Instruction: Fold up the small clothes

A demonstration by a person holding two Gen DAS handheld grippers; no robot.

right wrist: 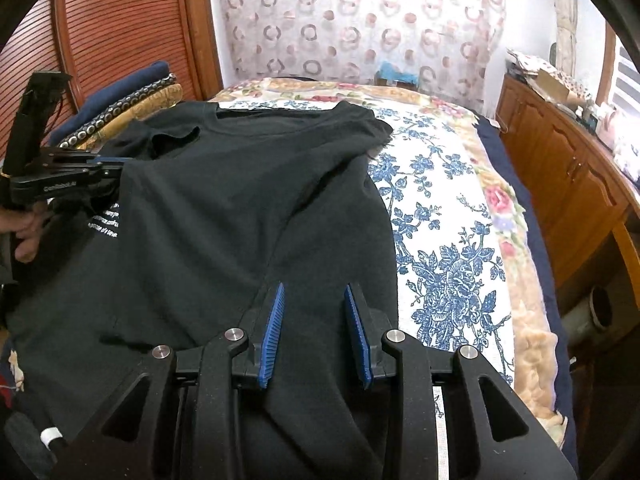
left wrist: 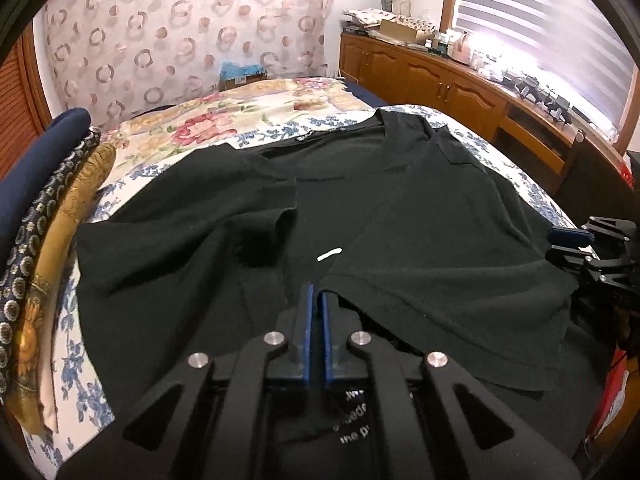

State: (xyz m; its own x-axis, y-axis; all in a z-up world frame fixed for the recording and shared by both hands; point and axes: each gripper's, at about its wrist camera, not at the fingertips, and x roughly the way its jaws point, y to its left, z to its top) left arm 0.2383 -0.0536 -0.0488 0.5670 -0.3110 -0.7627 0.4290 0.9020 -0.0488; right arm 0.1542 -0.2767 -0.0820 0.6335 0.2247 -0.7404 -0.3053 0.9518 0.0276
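While my left hand-held gripper (left wrist: 316, 300) pinches the black T-shirt (left wrist: 400, 208) hem, white lettering unreadable, right hand-held gripper (right wrist: 314, 300) wide, bed (right wrist: 440, 220) lower right.

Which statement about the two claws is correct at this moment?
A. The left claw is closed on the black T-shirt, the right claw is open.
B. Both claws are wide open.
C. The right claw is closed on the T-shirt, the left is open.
A: the left claw pinches a fold of the black cotton T-shirt between its blue pads, while the right claw stands open above the cloth.
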